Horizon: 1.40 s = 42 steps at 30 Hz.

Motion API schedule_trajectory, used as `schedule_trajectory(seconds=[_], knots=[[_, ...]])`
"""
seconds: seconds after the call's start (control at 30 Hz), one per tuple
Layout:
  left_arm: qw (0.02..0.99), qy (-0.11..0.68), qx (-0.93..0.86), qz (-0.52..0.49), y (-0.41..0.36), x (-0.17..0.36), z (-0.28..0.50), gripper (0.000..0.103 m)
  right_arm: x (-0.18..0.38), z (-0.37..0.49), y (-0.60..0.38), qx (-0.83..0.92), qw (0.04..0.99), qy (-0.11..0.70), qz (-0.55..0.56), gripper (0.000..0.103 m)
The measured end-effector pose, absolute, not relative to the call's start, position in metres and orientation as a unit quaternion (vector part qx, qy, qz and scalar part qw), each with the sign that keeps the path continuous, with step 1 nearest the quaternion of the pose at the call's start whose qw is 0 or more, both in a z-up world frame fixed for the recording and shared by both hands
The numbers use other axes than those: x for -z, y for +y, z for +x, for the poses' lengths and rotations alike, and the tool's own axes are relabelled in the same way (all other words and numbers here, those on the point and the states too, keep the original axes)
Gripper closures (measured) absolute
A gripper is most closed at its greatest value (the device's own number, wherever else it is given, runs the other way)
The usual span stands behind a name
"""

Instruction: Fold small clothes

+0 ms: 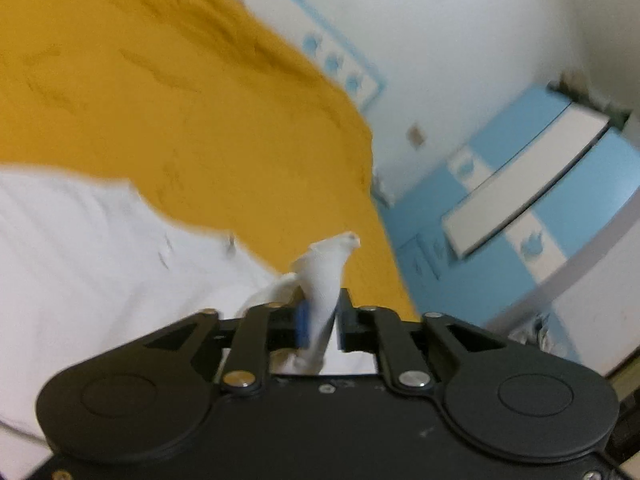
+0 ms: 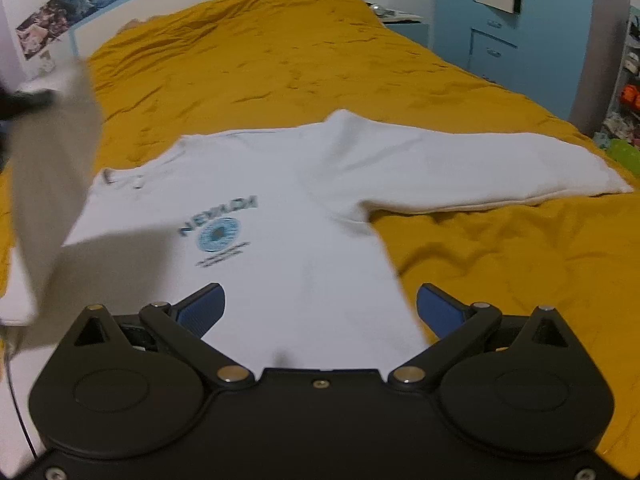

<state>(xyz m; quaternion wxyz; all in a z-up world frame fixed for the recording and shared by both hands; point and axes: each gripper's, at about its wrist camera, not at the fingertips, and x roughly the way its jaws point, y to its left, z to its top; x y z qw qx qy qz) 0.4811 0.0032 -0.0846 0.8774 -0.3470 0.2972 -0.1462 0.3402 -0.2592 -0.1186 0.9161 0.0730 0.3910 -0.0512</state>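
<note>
Hard to make out: the left wrist view is motion-blurred; small print under the shirt's blue logo (image 2: 218,233) is unreadable.
Cut off: the raised sleeve (image 2: 52,184) at left is a grey blur.
Left gripper (image 1: 320,322): narrow gap, blue pads pinching a bunched fold of white cloth.
Right gripper (image 2: 320,306): jaws wide apart, empty, above the hem.
White shirt (image 2: 280,200): spread flat on the mustard bedspread (image 2: 280,60).
</note>
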Motion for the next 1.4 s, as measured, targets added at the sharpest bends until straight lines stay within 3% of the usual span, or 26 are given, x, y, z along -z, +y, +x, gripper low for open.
schedule_trajectory(seconds=[0.1, 0.2, 0.27, 0.53, 0.77, 0.93, 1.03, 1.1, 1.17, 1.23, 1.27, 1.4], knots=[[0.869, 0.328, 0.145, -0.342, -0.014, 0.105, 0.491, 0.07, 0.119, 0.342, -0.274, 0.064, 0.916, 0.39, 0.074, 0.0], [0.883, 0.319, 0.135, -0.317, 0.008, 0.1, 0.485, 0.052, 0.119, 0.347, -0.284, 0.062, 0.918, 0.382, 0.088, 0.0], [0.901, 0.301, 0.116, -0.291, 0.023, 0.094, 0.463, 0.046, 0.119, 0.352, -0.284, 0.056, 0.92, 0.377, 0.094, 0.0], [0.92, 0.346, 0.013, -0.183, 0.129, 0.122, 0.395, 0.038, 0.143, 0.403, -0.255, -0.021, 0.917, 0.379, 0.123, 0.0], [0.914, 0.394, -0.004, -0.099, 0.148, 0.166, 0.367, 0.029, 0.176, 0.444, -0.231, -0.01, 0.893, 0.423, 0.156, 0.0], [0.912, 0.402, -0.01, -0.077, 0.146, 0.188, 0.382, 0.029, 0.188, 0.448, -0.223, -0.004, 0.89, 0.423, 0.172, 0.001], [0.908, 0.411, -0.009, -0.078, 0.149, 0.197, 0.382, 0.037, 0.19, 0.452, -0.216, -0.023, 0.892, 0.416, 0.175, 0.021], [0.903, 0.422, -0.013, -0.079, 0.149, 0.203, 0.38, 0.066, 0.19, 0.458, -0.208, -0.028, 0.892, 0.42, 0.163, 0.052], [0.9, 0.428, -0.021, -0.08, 0.15, 0.208, 0.38, 0.077, 0.191, 0.463, -0.203, -0.034, 0.894, 0.418, 0.154, 0.062], [0.901, 0.424, -0.028, -0.083, 0.151, 0.205, 0.377, 0.088, 0.189, 0.465, -0.2, -0.033, 0.897, 0.414, 0.151, 0.079], [0.903, 0.42, -0.035, -0.086, 0.153, 0.205, 0.376, 0.09, 0.186, 0.464, -0.2, -0.028, 0.9, 0.408, 0.152, 0.095], [0.91, 0.395, -0.067, -0.107, 0.164, 0.194, 0.367, 0.093, 0.164, 0.452, -0.213, -0.038, 0.911, 0.376, 0.165, 0.097]])
